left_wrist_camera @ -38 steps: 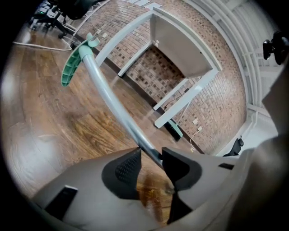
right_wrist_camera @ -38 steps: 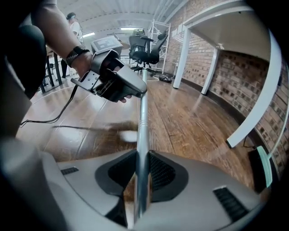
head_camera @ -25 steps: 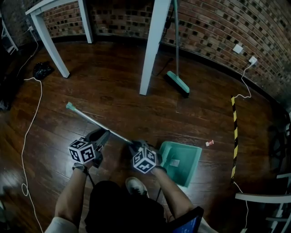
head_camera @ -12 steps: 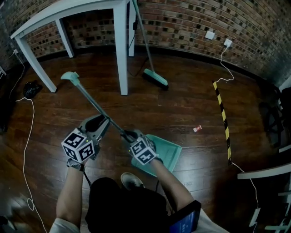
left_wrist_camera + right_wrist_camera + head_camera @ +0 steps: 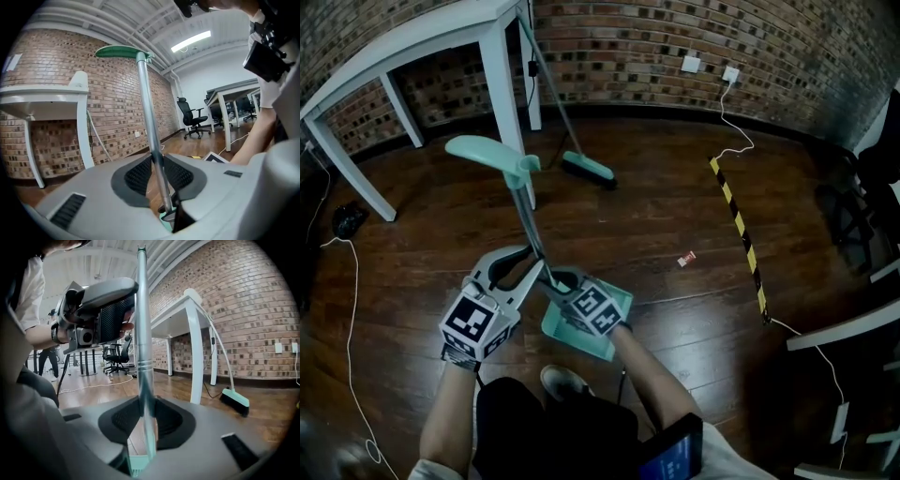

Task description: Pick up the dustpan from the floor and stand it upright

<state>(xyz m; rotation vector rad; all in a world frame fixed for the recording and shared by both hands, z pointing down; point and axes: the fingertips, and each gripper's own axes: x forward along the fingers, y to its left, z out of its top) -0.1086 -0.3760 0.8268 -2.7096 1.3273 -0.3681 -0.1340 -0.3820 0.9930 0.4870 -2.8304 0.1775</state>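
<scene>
1. Our left gripper (image 5: 534,264) is closing its jaws on the handle (image 5: 523,202) of the dustpan (image 5: 567,336).
2. Our right gripper (image 5: 558,279) clamps the handle lower down.
3. We hold the dustpan nearly upright, pan down near the floor (image 5: 675,187).

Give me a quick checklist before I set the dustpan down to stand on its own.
1. Hold of left gripper: fingers closing, handle between them: ok.
2. Hold of right gripper: shut on handle, lower down: ok.
3. Is the handle near vertical: ok.
4. Is the pan resting on the floor: cannot tell.
5. Are the table leg and broom apart from the handle: ok.
</scene>
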